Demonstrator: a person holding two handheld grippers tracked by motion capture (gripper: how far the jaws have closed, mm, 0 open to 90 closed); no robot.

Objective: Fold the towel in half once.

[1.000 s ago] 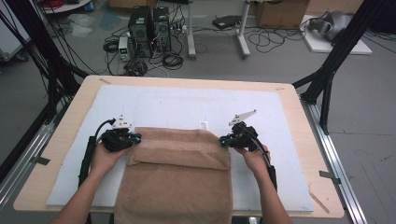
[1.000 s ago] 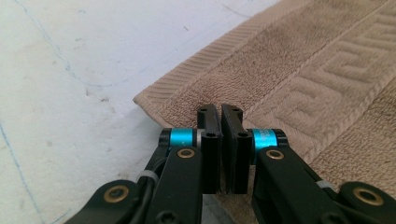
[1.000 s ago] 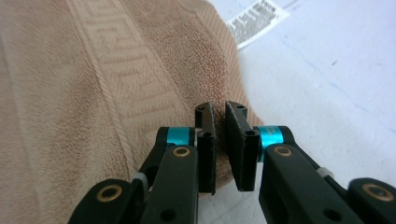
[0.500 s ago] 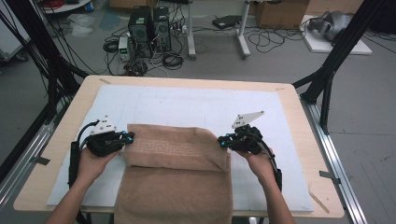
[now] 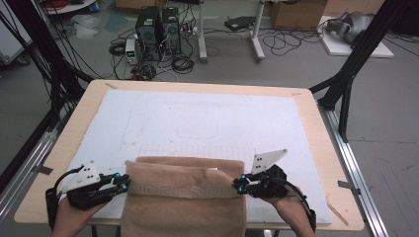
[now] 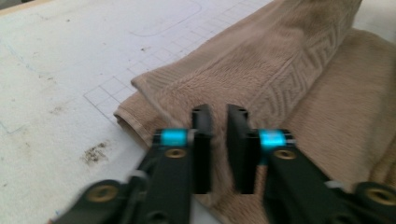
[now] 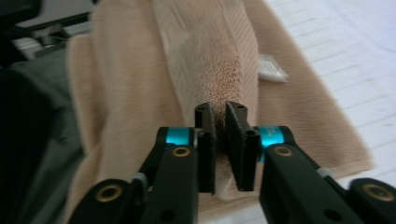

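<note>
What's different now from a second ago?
Both grippers, left and right, drew the towel's folded edge back toward the person. Their jaws have just been opening, with towel between them. The white mat stayed put.

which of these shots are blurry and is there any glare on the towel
High view: sharp, even light, no glare on the towel. Left gripper view: near jaws and towel edges softly blurred. Right gripper view: towel weave crisp just past the jaws, white table mat washed out bright.
</note>
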